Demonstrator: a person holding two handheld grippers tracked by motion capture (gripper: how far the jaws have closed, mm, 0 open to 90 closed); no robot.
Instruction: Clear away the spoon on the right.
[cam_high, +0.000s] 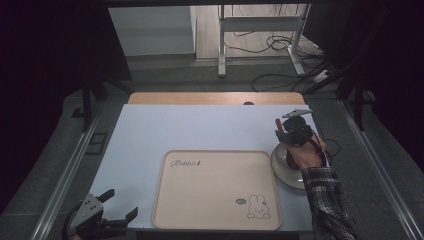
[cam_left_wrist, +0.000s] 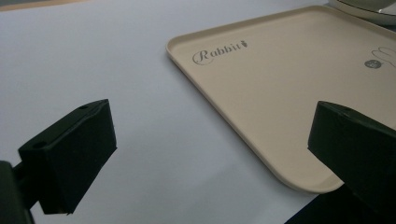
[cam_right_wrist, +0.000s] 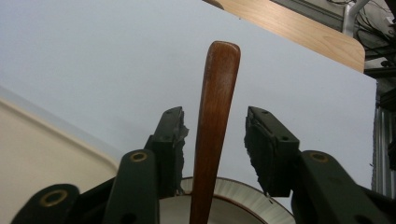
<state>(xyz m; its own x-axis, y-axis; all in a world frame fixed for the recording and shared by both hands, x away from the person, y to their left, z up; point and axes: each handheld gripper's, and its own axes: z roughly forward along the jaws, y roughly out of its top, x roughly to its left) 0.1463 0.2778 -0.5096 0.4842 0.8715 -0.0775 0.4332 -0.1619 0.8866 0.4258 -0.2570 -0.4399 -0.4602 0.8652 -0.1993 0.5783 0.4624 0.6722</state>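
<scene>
- Your right tool sits over the white bowl at the right edge of the bench, just beside the beige tray.
- In the right gripper view, the brown wooden handle stands up between the jaws. The left pad looks close to it or just touching; the right pad has a clear gap. So you are not yet clamped on it, and the jaws are partly open around it.
- The handle rises out of the bowl; its lower end is hidden behind the tool, so you cannot tell what kind of utensil it is.
- Your left tool rests at the near left corner of the bench, jaws spread wide with nothing between them, well apart from the bowl. From the left gripper view, it faces the tray's near corner.
- The tray is bare apart from its printed "Rabbit" lettering and bunny drawing.
- Judging by this, the work is at an early stage: the reach to the handle looks done, while the grip, the lift and any placing remain.
</scene>
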